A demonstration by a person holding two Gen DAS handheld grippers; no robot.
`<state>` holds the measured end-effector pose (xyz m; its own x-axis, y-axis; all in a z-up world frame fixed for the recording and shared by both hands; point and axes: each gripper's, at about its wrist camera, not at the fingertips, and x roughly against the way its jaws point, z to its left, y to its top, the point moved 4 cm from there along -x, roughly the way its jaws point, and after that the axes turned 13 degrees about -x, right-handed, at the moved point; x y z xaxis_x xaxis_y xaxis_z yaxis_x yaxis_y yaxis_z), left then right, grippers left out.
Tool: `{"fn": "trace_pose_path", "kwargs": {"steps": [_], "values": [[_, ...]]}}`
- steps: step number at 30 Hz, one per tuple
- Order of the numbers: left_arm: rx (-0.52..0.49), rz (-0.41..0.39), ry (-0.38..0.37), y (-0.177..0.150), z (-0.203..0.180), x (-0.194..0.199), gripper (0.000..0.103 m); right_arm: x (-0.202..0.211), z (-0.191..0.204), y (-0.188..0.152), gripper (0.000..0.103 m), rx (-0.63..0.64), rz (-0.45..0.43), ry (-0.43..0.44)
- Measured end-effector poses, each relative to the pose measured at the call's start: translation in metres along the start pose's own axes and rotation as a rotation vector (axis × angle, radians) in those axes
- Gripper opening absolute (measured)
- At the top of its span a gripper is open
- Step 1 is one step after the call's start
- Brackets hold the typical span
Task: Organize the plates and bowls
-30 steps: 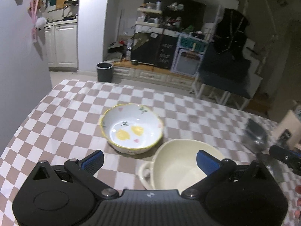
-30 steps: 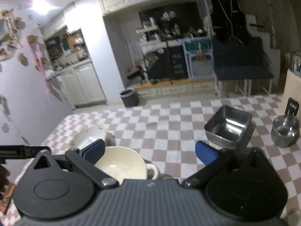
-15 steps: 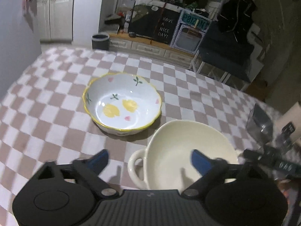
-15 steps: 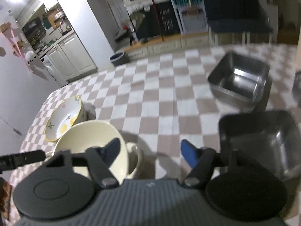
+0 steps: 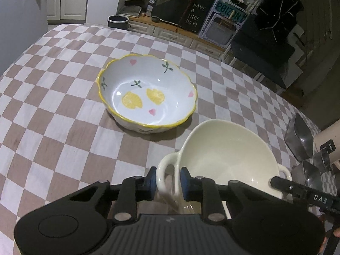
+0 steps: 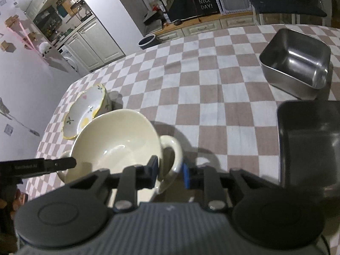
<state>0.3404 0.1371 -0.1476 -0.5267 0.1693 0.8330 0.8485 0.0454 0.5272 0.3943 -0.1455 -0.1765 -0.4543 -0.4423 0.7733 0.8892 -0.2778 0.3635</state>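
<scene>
Now both grippers have just been closing: the left gripper point(image 5: 167, 180) clamps one handle of the cream bowl point(image 5: 229, 155) on the table point(image 5: 63, 114), the right gripper point(image 6: 170, 170) the other. Lifting should stay level, then lower into the lemon bowl point(image 5: 146, 93) beside it.

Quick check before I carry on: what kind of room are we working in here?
Most likely a home kitchen-dining area. The work surface is a table under a checked cloth, white kitchen cabinets stand behind it, and a chalkboard sign reading "Have a nice day!" sits among household clutter.
</scene>
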Motion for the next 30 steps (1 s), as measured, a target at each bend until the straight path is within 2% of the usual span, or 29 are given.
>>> {"fn": "trace_pose_path", "kwargs": {"steps": [7, 15, 22, 26, 30], "values": [[0.012, -0.005, -0.032, -0.002, 0.004, -0.005, 0.024, -0.008, -0.005, 0.002, 0.033, 0.025, 0.006, 0.004], [0.050, -0.014, -0.055, -0.005, 0.007, -0.010, 0.025, -0.015, -0.005, 0.012, 0.030, 0.011, 0.019, 0.018], [0.072, -0.008, -0.043, -0.003, 0.006, -0.012, 0.024, -0.018, -0.002, 0.014, 0.031, 0.007, 0.025, 0.004], [-0.003, -0.018, -0.016, -0.003, 0.000, -0.012, 0.025, -0.018, 0.003, 0.012, 0.031, 0.047, 0.017, -0.018], [-0.032, -0.032, -0.018, -0.003, 0.001, -0.012, 0.025, -0.017, 0.010, 0.008, 0.032, 0.120, -0.003, -0.037]]}}
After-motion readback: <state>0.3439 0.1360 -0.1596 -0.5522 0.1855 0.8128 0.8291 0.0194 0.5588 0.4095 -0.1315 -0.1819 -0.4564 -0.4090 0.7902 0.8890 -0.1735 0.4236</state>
